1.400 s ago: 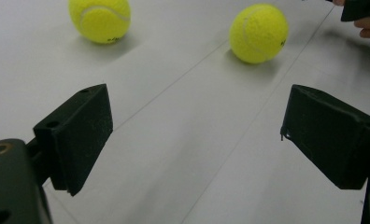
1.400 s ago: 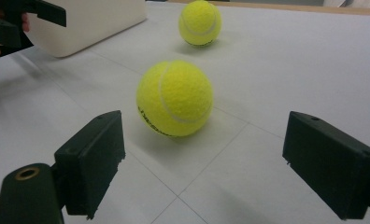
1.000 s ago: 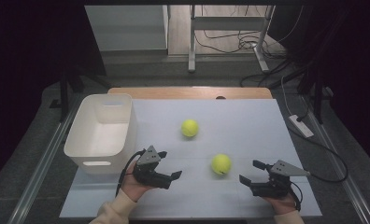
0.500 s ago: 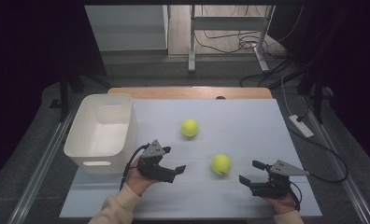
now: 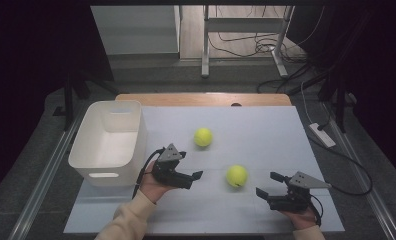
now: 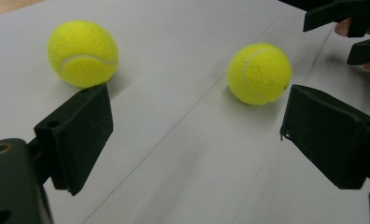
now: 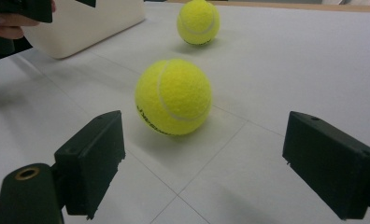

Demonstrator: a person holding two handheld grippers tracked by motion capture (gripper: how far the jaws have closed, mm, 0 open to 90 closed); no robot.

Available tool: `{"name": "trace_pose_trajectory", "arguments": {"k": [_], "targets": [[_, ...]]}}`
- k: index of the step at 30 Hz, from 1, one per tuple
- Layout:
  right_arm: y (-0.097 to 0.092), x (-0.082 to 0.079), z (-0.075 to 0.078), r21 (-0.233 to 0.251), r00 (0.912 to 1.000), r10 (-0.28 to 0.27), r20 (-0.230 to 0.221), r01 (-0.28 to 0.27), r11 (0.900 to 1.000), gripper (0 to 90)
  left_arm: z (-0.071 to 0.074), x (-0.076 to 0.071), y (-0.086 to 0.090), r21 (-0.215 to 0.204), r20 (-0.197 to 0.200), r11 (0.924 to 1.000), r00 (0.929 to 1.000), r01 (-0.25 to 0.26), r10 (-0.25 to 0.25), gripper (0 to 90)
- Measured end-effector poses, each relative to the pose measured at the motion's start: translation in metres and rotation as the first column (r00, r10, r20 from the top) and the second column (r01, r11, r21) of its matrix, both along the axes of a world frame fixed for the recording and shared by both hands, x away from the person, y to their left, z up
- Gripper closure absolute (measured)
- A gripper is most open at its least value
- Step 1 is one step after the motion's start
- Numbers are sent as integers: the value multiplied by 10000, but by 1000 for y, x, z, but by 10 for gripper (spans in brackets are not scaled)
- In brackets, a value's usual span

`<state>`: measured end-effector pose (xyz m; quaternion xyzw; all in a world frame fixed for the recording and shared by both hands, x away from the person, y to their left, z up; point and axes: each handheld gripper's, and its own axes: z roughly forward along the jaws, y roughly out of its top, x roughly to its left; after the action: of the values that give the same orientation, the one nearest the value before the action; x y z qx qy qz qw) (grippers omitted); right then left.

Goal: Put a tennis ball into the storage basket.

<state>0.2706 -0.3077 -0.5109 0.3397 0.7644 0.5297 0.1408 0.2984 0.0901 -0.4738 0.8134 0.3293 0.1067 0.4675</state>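
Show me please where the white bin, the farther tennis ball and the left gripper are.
white bin (image 5: 86, 145): high view, on its left rim.
farther tennis ball (image 5: 203, 137): high view, middle of the ball.
left gripper (image 5: 195, 180): high view, midway between its open fingertips.

Near ball (image 5: 236, 176): set between left gripper (image 5: 192, 176) and right gripper (image 5: 266, 186).
Far ball (image 5: 203, 137): placed beyond left gripper.
Bin (image 5: 93, 150): positioned left of left gripper.
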Motion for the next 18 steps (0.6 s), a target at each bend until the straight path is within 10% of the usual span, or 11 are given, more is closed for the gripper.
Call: {"name": "trace_pose_trajectory", "arguments": {"k": [18], "targets": [[0,1,-1,-1,10000,-6,-48,6,10000,128,-2,20,-10,451,-164,9985,9994,-300,308,91]]}}
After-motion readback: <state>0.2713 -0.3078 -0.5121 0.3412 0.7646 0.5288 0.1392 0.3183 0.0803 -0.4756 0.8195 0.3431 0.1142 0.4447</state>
